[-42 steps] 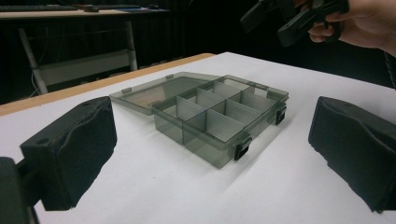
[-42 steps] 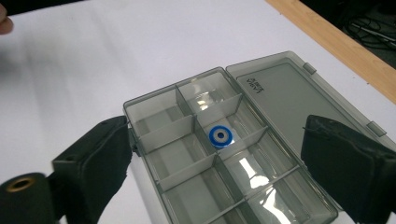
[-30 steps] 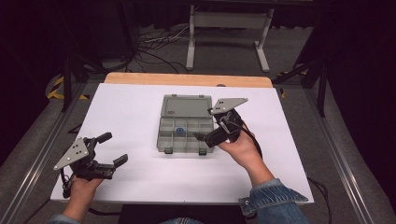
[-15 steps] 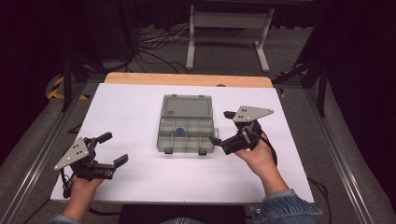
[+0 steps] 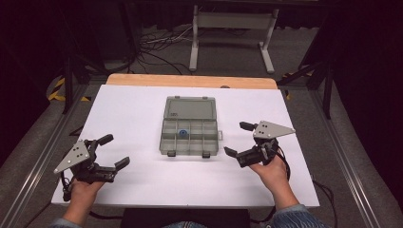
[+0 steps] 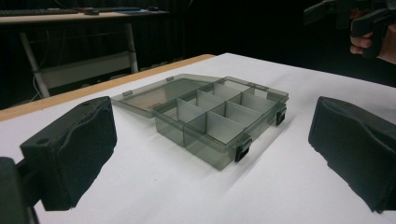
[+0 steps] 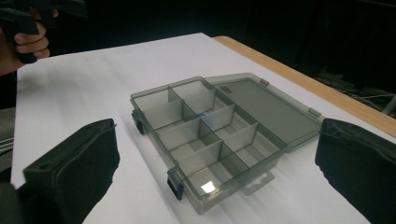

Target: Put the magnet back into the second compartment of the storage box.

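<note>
A smoky grey compartment box [image 5: 190,137] sits in the middle of the white table top [image 5: 128,109], its lid [image 5: 190,108] lying open and flat on the far side. A small blue piece [image 5: 182,132] rests in one compartment and shows as a blue streak [image 7: 201,114] in the right gripper view. My left gripper [image 5: 114,151] is open at the near left, well apart from the box. My right gripper [image 5: 238,138] is open just right of the box, not touching it. Nothing lies between the black pads [image 6: 74,149] of the left, nor the pads [image 7: 74,163] of the right.
A wooden strip [image 5: 190,80] borders the table's far edge. Behind it stand a metal frame [image 5: 233,28] and floor cables [image 5: 157,42]. Rails run along both sides of the table. The box's two black latches [image 5: 171,153] face the near side.
My right gripper has drawn back from the box's right side, moving right and toward the near edge. The left gripper and the box have stayed put.
</note>
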Demonstrator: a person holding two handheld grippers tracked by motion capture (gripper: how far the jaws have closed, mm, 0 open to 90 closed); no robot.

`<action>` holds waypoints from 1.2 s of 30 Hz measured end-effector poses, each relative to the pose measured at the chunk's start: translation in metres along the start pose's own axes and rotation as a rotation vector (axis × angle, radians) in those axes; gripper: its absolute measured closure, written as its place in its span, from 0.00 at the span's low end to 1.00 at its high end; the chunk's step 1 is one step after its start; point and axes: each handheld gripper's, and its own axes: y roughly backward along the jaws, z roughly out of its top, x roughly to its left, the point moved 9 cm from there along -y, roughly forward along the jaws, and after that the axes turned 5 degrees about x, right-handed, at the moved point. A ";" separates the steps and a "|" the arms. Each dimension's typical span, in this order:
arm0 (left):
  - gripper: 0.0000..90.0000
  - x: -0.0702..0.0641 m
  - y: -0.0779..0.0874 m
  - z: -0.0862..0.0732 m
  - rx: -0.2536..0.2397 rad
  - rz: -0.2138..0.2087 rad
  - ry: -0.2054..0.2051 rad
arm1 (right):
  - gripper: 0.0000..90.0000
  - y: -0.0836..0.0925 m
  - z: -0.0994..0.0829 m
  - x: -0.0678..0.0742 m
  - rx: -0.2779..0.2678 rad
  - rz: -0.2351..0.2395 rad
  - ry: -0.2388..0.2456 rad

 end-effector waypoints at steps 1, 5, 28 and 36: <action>0.02 0.000 0.000 0.000 -0.001 0.002 -0.005 | 0.00 0.001 -0.003 -0.001 -0.006 -0.005 0.001; 0.02 -0.001 0.000 -0.001 0.007 0.003 -0.013 | 0.00 0.006 -0.013 -0.003 -0.027 -0.021 -0.012; 0.02 0.004 -0.003 -0.007 0.015 0.005 -0.019 | 0.00 0.013 -0.062 -0.008 -0.085 -0.077 -0.019; 0.02 0.005 -0.004 -0.011 0.004 -0.004 -0.019 | 0.00 0.009 -0.075 -0.013 -0.077 -0.113 -0.047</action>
